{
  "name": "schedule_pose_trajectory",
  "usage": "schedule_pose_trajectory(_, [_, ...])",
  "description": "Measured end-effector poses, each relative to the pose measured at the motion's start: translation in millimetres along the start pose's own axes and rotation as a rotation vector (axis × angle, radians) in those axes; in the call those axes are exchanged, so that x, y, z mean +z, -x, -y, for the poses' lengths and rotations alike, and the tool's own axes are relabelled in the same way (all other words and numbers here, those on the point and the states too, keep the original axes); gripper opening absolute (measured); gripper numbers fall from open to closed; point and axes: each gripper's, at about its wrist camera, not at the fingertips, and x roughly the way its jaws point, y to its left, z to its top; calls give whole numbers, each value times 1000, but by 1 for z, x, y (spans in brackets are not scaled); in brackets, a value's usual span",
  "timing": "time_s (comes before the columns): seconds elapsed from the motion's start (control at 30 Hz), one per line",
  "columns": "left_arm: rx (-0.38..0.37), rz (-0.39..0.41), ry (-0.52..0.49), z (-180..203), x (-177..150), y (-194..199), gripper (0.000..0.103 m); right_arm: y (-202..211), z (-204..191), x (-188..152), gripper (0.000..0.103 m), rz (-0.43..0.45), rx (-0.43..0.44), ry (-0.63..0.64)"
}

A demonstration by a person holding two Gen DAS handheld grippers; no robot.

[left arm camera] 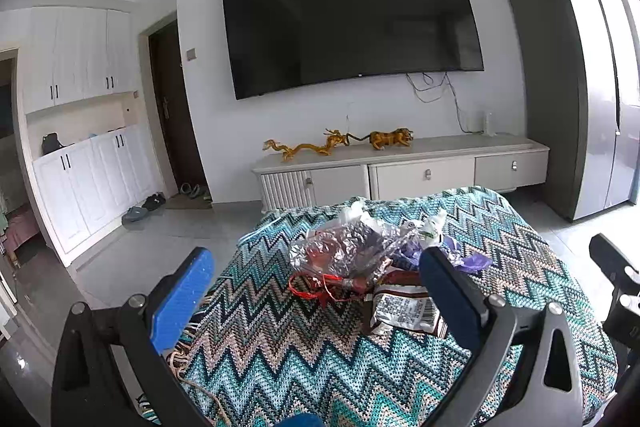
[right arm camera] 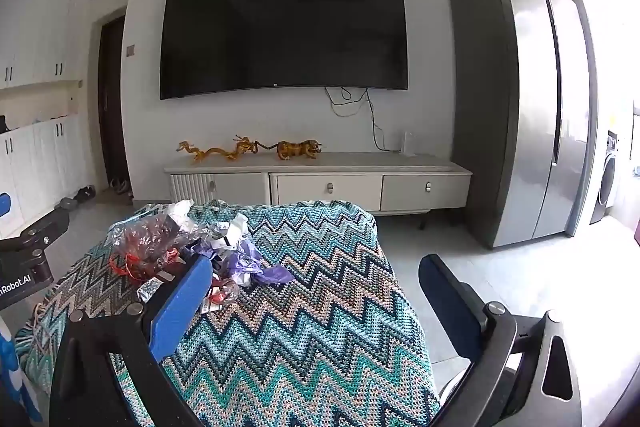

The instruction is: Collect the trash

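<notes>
i have both tongs spread wide with nothing between their pads. the trash pile (left arm camera: 360, 259) of crinkled foil, wrappers and purple plastic sits on the zigzag blanket (left arm camera: 304, 355) covering the table, at centre frame in the left wrist view. the left tongs (left arm camera: 316, 291) frame it from below, and their right finger covers part of the wrappers. in the right wrist view the pile (right arm camera: 188, 247) lies at left, partly hidden behind the blue left pad of the right tongs (right arm camera: 316, 291). only that view shows the washing machine (right arm camera: 608, 179) at far right past the fridge (right arm camera: 532, 99); only the left view shows the shoes (left arm camera: 144, 207) by the white cupboards (left arm camera: 80, 179).
</notes>
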Motion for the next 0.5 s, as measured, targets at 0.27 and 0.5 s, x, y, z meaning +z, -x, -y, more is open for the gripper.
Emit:
schedule_pose_trajectory(0.27, [-21,-20,0,-3,-1,-3,103,3,2,1,103,25,-6,-30])
schedule_pose_trajectory(0.5, [-20,-23,-13,-1,-2,-2,103,3,7,0,103,22,4,-43])
